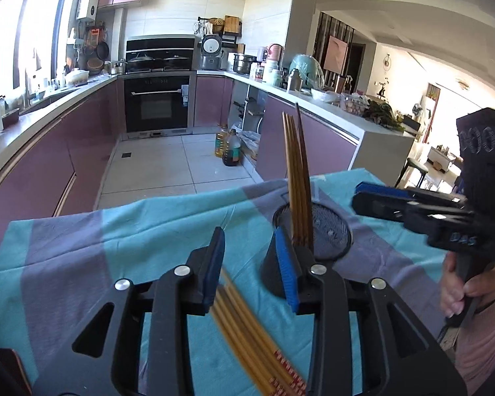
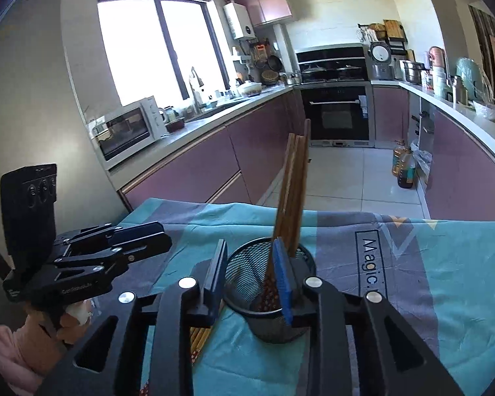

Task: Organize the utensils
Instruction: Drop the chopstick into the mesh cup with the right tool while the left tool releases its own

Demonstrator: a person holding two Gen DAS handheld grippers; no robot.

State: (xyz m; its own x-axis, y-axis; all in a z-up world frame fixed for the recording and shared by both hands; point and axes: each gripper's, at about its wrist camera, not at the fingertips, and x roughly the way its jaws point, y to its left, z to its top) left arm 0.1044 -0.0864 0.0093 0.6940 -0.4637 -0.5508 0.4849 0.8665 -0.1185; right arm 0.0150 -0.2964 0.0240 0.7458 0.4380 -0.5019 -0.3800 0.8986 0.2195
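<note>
A black mesh holder (image 1: 326, 231) stands on the blue and grey cloth (image 1: 82, 247) with several brown chopsticks (image 1: 297, 178) upright in it. More yellow chopsticks (image 1: 247, 330) lie flat on the cloth under my left gripper (image 1: 252, 264), which is open and empty above them, just left of the holder. In the right wrist view my right gripper (image 2: 250, 280) is open, its jaws either side of the holder (image 2: 267, 297) and the standing chopsticks (image 2: 290, 198). The loose chopsticks (image 2: 199, 340) show at its left finger. The left gripper (image 2: 142, 241) sits at the left.
The cloth-covered table ends at the far edge (image 2: 313, 213) before the tiled kitchen floor. Purple cabinets, an oven (image 1: 156, 102) and oil bottles (image 1: 229, 147) are beyond. The right gripper (image 1: 379, 198) and the hand holding it are at the right of the left wrist view.
</note>
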